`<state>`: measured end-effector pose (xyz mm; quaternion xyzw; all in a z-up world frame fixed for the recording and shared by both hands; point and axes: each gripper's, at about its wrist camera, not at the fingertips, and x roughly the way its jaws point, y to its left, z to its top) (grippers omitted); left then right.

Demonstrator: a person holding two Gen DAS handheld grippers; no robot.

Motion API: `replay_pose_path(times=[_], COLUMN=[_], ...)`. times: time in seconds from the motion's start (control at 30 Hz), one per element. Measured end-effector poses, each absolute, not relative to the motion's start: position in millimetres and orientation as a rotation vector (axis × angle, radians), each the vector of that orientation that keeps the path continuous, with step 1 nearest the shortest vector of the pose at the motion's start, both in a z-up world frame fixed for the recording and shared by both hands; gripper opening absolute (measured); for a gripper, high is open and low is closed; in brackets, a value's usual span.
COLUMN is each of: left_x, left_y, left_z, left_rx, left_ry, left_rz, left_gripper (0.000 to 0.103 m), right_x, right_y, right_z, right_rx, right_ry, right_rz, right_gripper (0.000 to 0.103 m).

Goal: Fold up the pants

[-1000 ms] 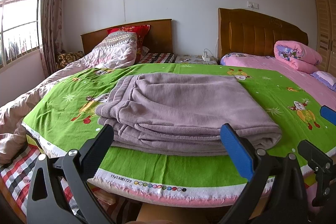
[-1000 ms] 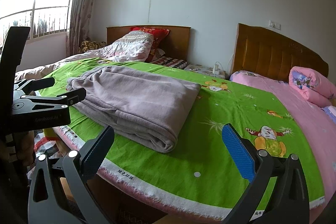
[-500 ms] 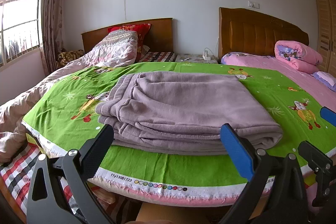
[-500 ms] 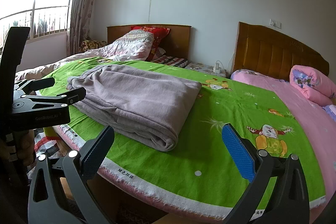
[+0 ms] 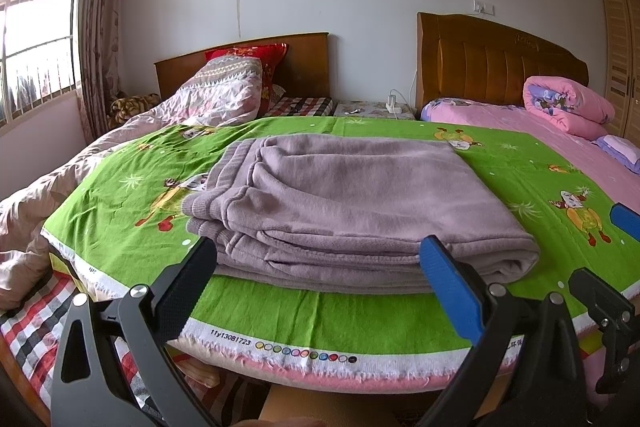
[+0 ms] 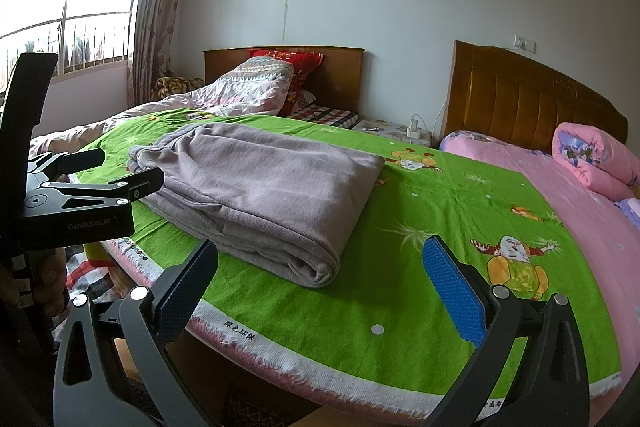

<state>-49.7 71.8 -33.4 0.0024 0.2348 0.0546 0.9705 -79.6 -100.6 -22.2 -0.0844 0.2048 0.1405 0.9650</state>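
Lying where: the pants (image 5: 352, 207) were found folded into a flat mauve stack on the green sheet (image 5: 132, 223), near the front edge of the bed, so that both claws could reach them from the foot of it.
Stack: several layers were seen piled at the near edge, the ribbed waistband turned to the left and the rounded fold to the right (image 6: 320, 273); the fold was judged to be finished or nearly so.
Left claw (image 5: 320, 291): it was held spread wide and empty, just short of the near edge of the pants, nothing being pinched between its fingers.
Right claw (image 6: 320, 291): it was likewise held agape and empty, aimed past the folded right corner at bare sheet, apart from the cloth.
Why held so: both claws were judged to be kept clear, so that the stack would not be dragged out of shape.
Surroundings: a pink quilt (image 5: 564, 107) was rolled on the neighbouring bed, well apart.
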Motion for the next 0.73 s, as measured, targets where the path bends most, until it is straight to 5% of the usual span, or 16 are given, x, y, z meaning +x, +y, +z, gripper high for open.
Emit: replay_pose_path(times=[0.73], left_x=[-48.7], left_y=[77.8], left_z=[-35.9], left_rx=[-0.012], left_ry=[0.493], left_rz=[0.129], left_gripper=[0.101], right_x=[-80.6], right_y=[-104.1], right_z=[-22.8], right_rx=[-0.161], right_ry=[0.412], right_rz=[0.287], right_gripper=[0.098])
